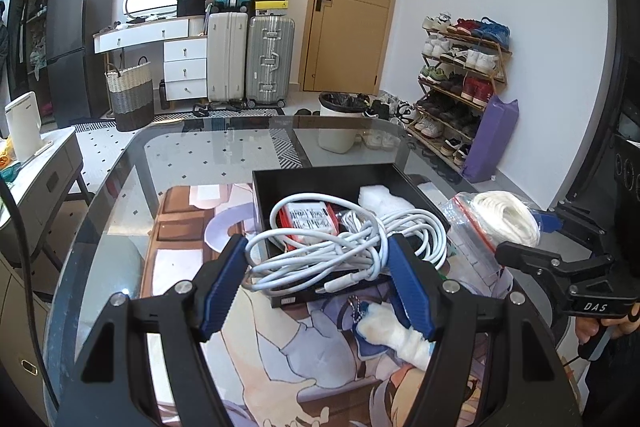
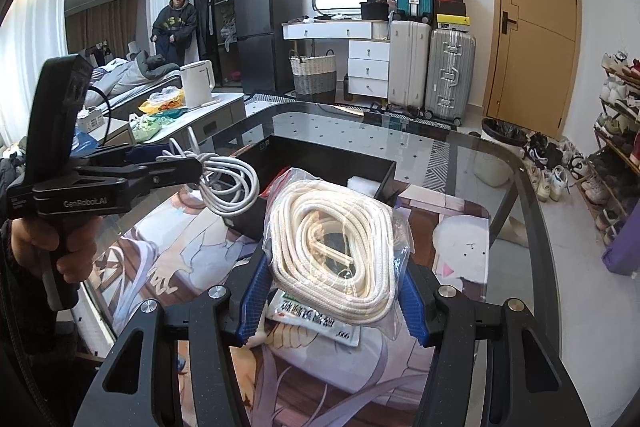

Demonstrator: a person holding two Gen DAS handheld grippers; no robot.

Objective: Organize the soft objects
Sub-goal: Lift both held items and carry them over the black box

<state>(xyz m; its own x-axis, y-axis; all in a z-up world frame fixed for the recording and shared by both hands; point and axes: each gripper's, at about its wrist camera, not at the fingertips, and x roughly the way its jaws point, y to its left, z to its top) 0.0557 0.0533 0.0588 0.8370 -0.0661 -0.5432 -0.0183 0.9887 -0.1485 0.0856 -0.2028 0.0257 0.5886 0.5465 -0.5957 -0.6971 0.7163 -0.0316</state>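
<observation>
White charging cable (image 1: 340, 251), bundled in loose loops, is sitting between the blue pads of the left gripper (image 1: 318, 281), and both pads are pressing against the sides of the bundle. The jaws are standing fairly wide, closed only as far as the bulk of the coil allows. The bundle is hanging over the near edge of the black tray (image 1: 320, 179), with one plug end drooping toward the printed mat (image 1: 180, 227) below. In the right wrist view the same cable (image 2: 228, 187) is showing at the tips of the left gripper (image 2: 188, 165), lifted just above the tray's (image 2: 340, 151) near left corner.

Inside the tray, a red and white packet (image 1: 312, 221) and a white folded cloth (image 1: 380, 199) are lying under and behind the cable.

The right gripper (image 2: 334, 293) is gripping a clear zip bag holding a coil of cream rope (image 2: 332, 239); its pads are squeezing the bag's lower sides, so the jaws are partly open around it. The bag is hovering just right of the tray, above a flat printed packet (image 2: 316, 319) lying on the mat.

A small white fluffy item (image 1: 396, 331) is resting on the mat close to the left gripper's right finger.
</observation>
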